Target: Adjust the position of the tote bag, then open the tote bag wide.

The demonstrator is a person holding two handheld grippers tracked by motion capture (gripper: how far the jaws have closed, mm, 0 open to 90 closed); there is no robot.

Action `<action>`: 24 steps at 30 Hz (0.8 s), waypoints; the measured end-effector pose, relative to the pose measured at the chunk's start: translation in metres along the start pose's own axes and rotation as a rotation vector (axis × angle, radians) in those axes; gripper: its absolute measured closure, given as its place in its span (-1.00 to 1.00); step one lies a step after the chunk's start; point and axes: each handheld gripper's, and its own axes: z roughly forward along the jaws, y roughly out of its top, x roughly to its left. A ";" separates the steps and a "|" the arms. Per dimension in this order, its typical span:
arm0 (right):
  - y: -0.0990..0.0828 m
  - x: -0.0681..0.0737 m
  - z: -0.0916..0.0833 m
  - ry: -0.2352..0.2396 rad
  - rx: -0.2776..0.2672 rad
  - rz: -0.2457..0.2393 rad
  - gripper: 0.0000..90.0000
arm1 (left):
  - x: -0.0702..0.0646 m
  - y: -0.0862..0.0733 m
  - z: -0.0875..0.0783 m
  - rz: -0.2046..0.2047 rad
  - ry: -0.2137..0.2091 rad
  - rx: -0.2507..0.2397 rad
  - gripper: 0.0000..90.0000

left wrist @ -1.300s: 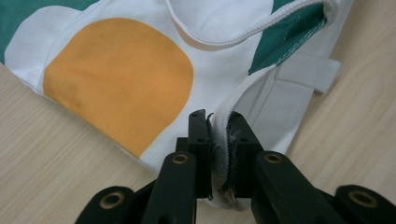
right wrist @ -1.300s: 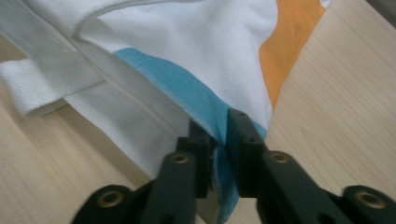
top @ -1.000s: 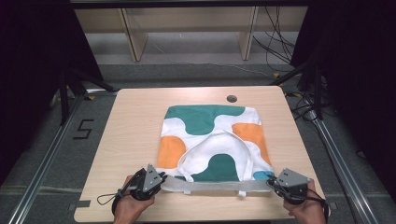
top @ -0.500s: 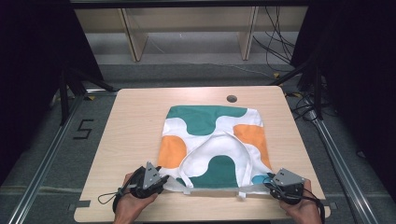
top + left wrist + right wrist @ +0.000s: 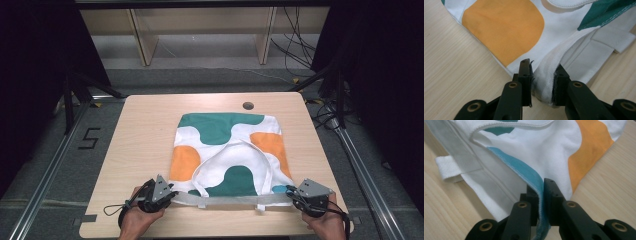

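Note:
A white tote bag (image 5: 227, 150) with green and orange blobs lies flat on the wooden table (image 5: 145, 130), its opening toward me. My left gripper (image 5: 167, 192) is shut on the bag's near left corner; in the left gripper view the jaws pinch the bunched white hem (image 5: 544, 85) beside an orange patch (image 5: 504, 27). My right gripper (image 5: 297, 192) is shut on the near right corner, and in the right gripper view a teal-edged fold (image 5: 540, 202) sits between the jaws. A white strap (image 5: 230, 150) curls over the bag's top face.
A round cable hole (image 5: 248, 106) sits in the table near its far edge. Bare wood lies left of the bag (image 5: 140, 145). A short white loop (image 5: 446, 168) sticks out of the bag's hem. Shelving and cables stand beyond the table.
Both grippers have stayed on the bag's near corners and drawn slightly toward me, stretching the hem straight along the table's front. The bag's body has barely shifted.

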 end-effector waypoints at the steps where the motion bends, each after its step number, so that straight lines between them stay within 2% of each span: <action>1: -0.001 0.000 -0.001 -0.006 -0.002 -0.003 0.81 | 0.000 0.000 0.000 0.011 -0.002 0.007 0.67; 6: -0.003 -0.003 -0.001 -0.008 0.006 0.015 0.79 | -0.003 0.001 -0.001 0.002 -0.008 0.000 0.70; 7: -0.003 -0.004 0.000 -0.010 0.002 0.019 0.79 | -0.002 0.002 -0.002 0.014 -0.021 0.005 0.70; 9: -0.003 -0.006 -0.001 -0.013 -0.006 0.029 0.80 | -0.003 0.003 -0.004 0.015 -0.019 -0.001 0.70; 12: -0.003 -0.007 -0.001 -0.016 -0.004 0.011 0.82 | -0.004 0.005 -0.008 0.031 -0.006 -0.018 0.70; 14: -0.002 -0.007 -0.001 -0.015 -0.001 0.004 0.84 | -0.004 0.005 -0.010 0.036 -0.014 -0.024 0.70; 16: -0.001 -0.008 -0.004 -0.021 -0.006 0.002 0.87 | -0.003 0.006 -0.013 0.027 -0.016 -0.036 0.71; 18: 0.001 -0.009 -0.007 -0.026 -0.035 0.003 0.90 | -0.002 0.007 -0.017 0.043 -0.013 -0.048 0.71; 19: 0.002 -0.009 -0.008 -0.027 -0.040 0.014 0.91 | -0.004 0.008 -0.019 0.010 -0.011 -0.057 0.72; 21: 0.004 -0.010 -0.011 -0.029 -0.060 0.017 0.93 | -0.002 0.011 -0.024 0.038 0.011 -0.072 0.73; 24: 0.010 -0.014 -0.015 -0.024 -0.098 0.027 0.94 | -0.001 0.015 -0.030 0.018 0.020 -0.113 0.73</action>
